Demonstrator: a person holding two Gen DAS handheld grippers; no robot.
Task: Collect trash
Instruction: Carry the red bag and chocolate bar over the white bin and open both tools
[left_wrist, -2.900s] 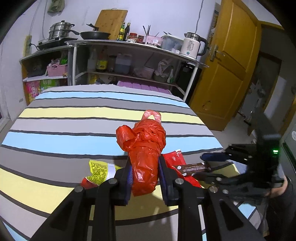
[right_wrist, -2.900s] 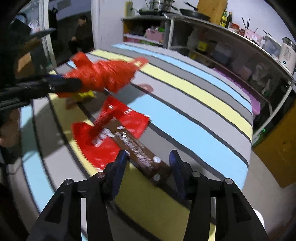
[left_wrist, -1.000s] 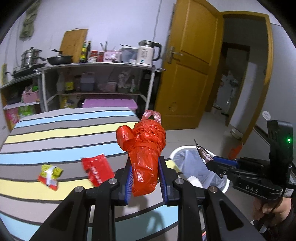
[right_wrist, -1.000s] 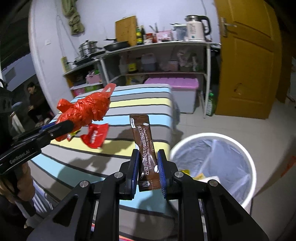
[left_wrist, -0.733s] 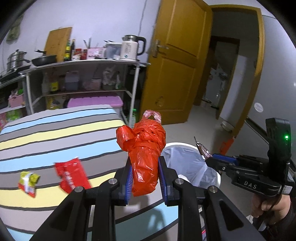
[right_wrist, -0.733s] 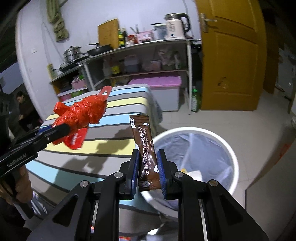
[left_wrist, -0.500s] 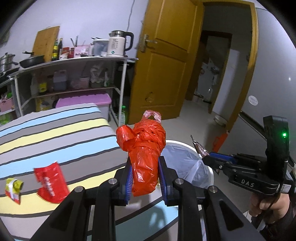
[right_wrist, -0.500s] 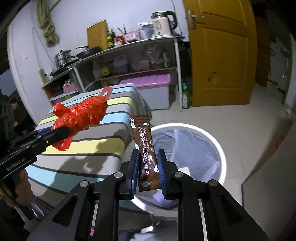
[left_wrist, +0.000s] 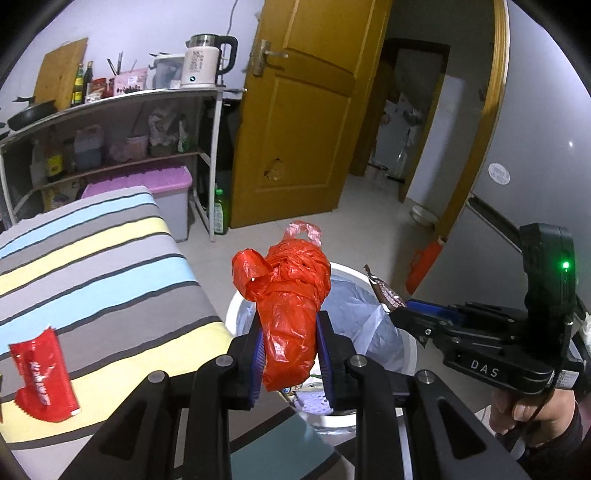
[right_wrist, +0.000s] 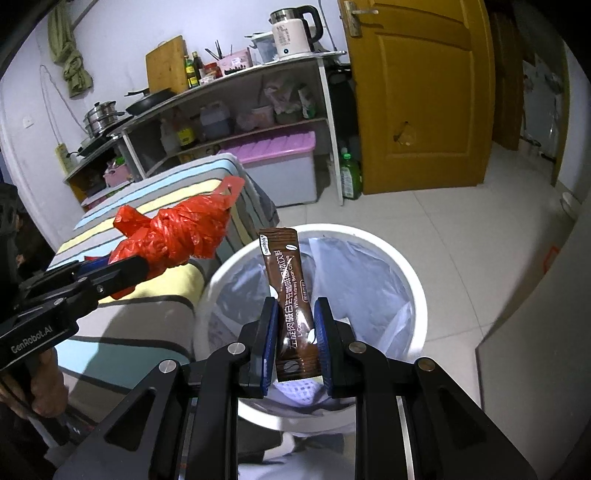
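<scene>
Both of my grippers now hang over the white waste bin (right_wrist: 413, 280), where a second ago they were still above the striped worktop (left_wrist: 92, 266). The left gripper (left_wrist: 290, 332) has its fingers clamped narrow on a knotted red plastic bag (left_wrist: 288, 295), which juts up over the bin's near rim; the right gripper (right_wrist: 295, 325) pinches a brown coffee sachet (right_wrist: 291, 291) upright, squarely above the bin's clear liner. In the left wrist view the right gripper (left_wrist: 402, 314) reaches in from the side, sachet tip just showing, a hand (left_wrist: 524, 406) on its grip. Neither grip has altered during the swing across, so I judge the carry done and the drop next: the sachet looks placed to fall straight in, while the bag sits nearer the rim and may need a nudge forward. The job is not finished, as a red snack wrapper (left_wrist: 44, 373) lies on the worktop behind. Beyond, a metal shelf rack (right_wrist: 229, 107) holds a kettle (right_wrist: 291, 29), pans and bottles, with a purple-lidded storage box (right_wrist: 280, 166) below and a yellow wooden door (right_wrist: 417, 96) on the pale tiled floor (right_wrist: 461, 221).
</scene>
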